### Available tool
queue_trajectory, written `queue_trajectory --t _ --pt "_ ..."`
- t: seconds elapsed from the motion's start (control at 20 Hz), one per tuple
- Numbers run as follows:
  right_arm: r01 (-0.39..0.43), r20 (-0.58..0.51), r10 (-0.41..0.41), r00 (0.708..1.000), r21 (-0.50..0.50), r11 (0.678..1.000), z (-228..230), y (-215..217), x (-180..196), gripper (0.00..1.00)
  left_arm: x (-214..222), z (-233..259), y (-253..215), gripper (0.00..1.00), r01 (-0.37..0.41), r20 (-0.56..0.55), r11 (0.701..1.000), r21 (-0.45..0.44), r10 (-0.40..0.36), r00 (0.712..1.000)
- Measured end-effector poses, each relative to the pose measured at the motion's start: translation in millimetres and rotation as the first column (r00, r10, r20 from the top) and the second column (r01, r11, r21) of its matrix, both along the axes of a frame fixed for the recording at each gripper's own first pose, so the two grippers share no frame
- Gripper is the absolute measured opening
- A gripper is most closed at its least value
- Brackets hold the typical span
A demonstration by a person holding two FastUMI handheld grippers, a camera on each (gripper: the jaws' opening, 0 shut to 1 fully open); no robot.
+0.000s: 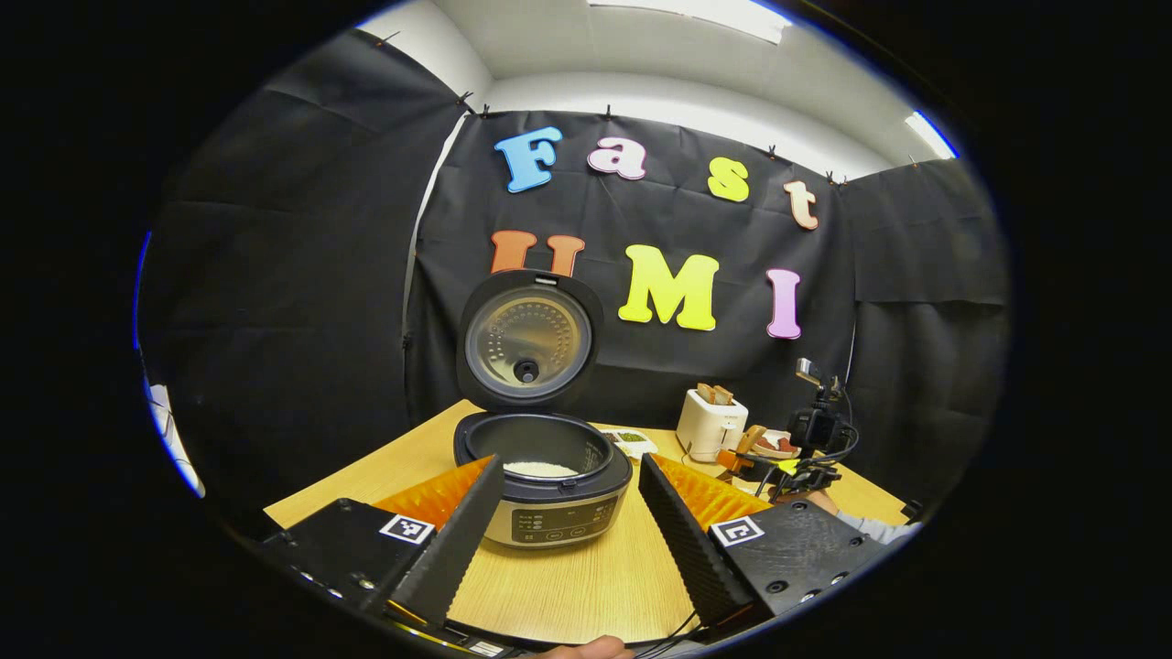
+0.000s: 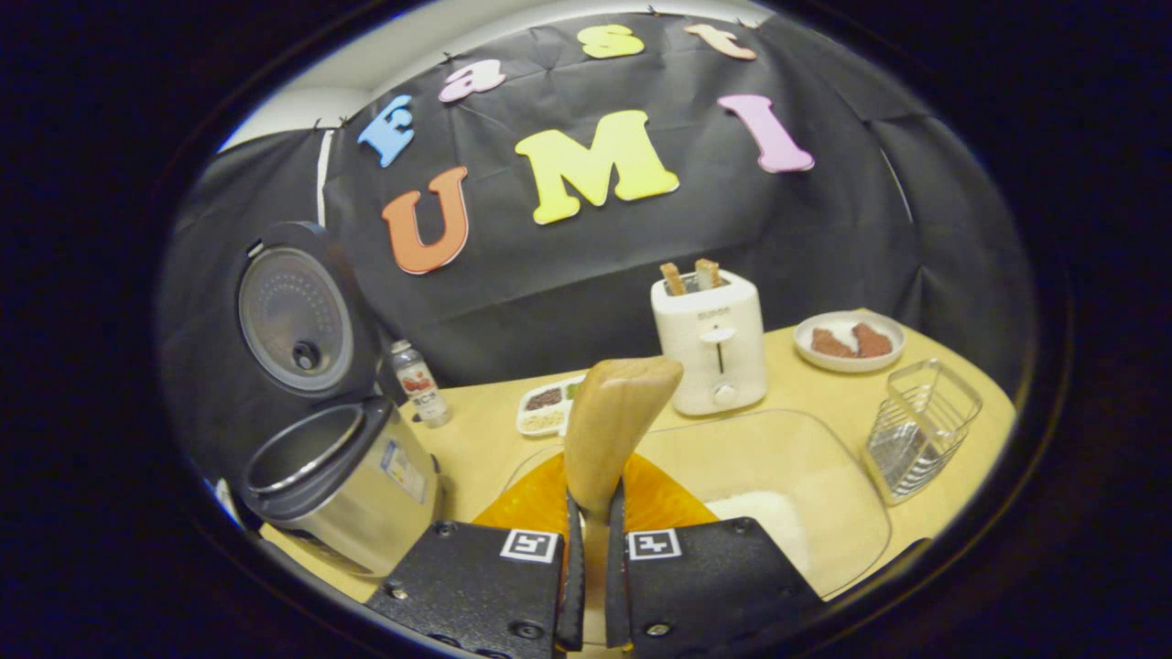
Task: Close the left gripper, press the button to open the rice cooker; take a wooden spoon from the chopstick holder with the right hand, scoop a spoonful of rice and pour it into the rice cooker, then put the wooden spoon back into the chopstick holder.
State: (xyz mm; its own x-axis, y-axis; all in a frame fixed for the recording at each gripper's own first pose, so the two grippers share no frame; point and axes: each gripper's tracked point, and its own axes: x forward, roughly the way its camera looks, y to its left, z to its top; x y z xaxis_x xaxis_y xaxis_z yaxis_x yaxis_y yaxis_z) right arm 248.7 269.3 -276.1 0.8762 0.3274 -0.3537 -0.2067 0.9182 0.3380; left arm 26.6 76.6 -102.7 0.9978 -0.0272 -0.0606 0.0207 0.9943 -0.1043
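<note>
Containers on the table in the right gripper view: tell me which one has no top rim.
The wire chopstick holder: it lies tipped on its side. The rice cooker, clear glass dish and plate all sit with their openings upward.

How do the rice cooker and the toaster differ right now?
The rice cooker stands open, its round lid tipped up behind the pot, while the toaster has no lid, only top slots. The rice cooker is round, dark on top with a metallic body; the toaster is boxy and white. The rice cooker holds white rice in its pot; the toaster has bread slices sticking up. Both stand upright on the wooden table.
</note>
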Motion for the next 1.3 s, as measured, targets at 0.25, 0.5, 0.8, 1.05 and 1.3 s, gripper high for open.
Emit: queue_trajectory --t 0.25,0.5,0.8,1.05,1.3 --pt "0.035 -0.158 -0.001 0.987 0.211 0.977 -6.2 -10.8 9.7 0.14 2.1 -2.6 -3.8 0.94 -0.002 -0.008 1.0 0.018 0.002 1.0" --pt "0.121 -0.22 -0.023 0.975 0.446 0.887 14.3 -51.7 18.1 0.19 1.7 -3.1 -5.5 0.95 -0.005 -0.011 1.0 0.019 0.005 1.0" --pt "0.237 -0.211 -0.136 0.968 0.592 0.77 40.3 -115.4 16.1 0.14 0.4 -0.9 -12.2 0.94 -0.002 -0.007 0.999 0.04 0.002 1.0" --pt "0.295 -0.255 -0.149 0.955 0.789 0.538 66.0 -150.0 5.6 0.14 -3.5 2.8 -16.8 0.95 -0.007 0.0 0.998 0.057 0.007 1.0" --pt "0.34 -0.313 -0.143 0.939 0.909 0.241 89.3 -173.2 -6.7 0.14 -8.2 6.4 -18.8 0.94 -0.013 0.01 0.998 0.061 0.013 1.0"
